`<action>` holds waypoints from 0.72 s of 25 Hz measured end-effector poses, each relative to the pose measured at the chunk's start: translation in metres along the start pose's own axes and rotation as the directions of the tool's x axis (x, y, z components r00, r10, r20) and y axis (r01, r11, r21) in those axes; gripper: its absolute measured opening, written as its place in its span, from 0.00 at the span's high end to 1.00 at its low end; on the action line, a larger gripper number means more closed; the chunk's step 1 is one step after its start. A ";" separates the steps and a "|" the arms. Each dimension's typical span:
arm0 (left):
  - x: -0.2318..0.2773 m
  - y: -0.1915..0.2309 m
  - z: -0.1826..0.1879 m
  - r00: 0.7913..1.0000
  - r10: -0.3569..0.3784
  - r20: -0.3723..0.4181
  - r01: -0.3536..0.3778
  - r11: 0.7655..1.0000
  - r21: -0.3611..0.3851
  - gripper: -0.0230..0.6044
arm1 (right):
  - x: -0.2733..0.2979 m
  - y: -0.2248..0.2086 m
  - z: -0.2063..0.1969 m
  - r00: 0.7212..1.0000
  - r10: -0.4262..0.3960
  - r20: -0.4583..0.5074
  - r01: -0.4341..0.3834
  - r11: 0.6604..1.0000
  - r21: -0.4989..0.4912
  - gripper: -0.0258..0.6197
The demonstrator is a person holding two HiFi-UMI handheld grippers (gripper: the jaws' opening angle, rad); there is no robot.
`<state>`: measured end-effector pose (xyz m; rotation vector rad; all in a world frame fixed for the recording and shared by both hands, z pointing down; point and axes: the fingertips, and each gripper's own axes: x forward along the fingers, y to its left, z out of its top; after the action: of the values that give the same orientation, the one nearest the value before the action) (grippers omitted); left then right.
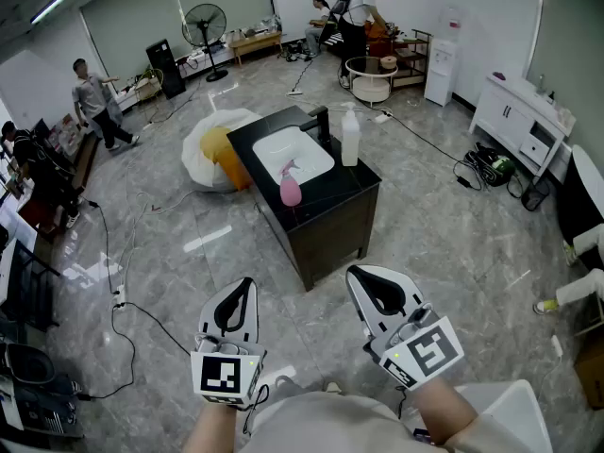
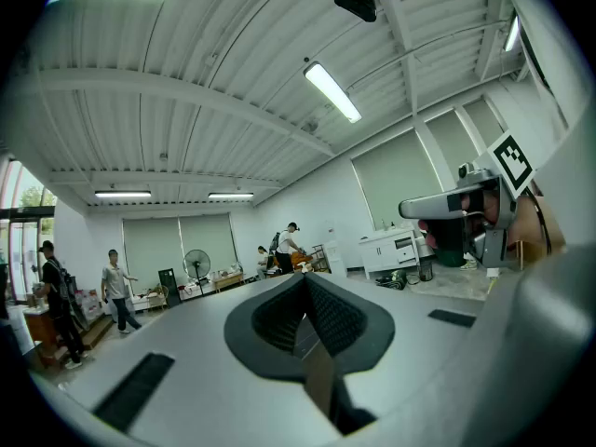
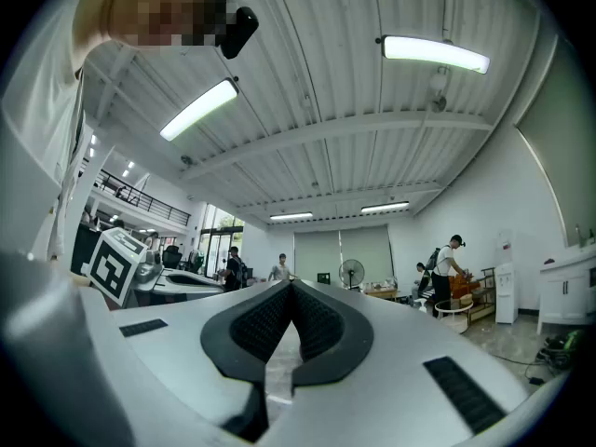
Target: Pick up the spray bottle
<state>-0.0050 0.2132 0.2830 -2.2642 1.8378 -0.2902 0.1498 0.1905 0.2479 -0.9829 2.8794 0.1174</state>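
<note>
Pink spray bottle: stands upright on top of the black cabinet, near its front edge | left gripper, right gripper: both closed tight, holding nothing, well short of the cabinet | bottle lies straight ahead between them, neither clearly nearer

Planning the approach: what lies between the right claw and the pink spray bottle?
The head view shows bare marble floor, then the front of the black sink cabinet; the pink spray bottle stands on its top, beyond the right claw.
</note>
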 end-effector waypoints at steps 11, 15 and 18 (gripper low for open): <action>0.003 -0.007 0.009 1.000 0.003 -0.007 -0.003 1.000 0.009 0.93 | -0.005 -0.003 0.000 1.000 0.018 -0.005 -0.018 1.000 0.014 0.92; 0.002 -0.009 0.010 1.000 0.003 -0.003 -0.003 1.000 0.004 0.93 | -0.005 -0.002 -0.004 0.999 0.022 -0.025 -0.022 1.000 0.010 0.92; 0.004 -0.015 0.012 1.000 -0.001 -0.001 0.001 1.000 -0.024 0.93 | -0.009 -0.007 -0.002 1.000 0.010 0.004 -0.010 0.999 0.046 0.91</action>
<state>0.0132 0.2129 0.2758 -2.2809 1.8500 -0.2707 0.1616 0.1903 0.2503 -0.9593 2.8702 0.0536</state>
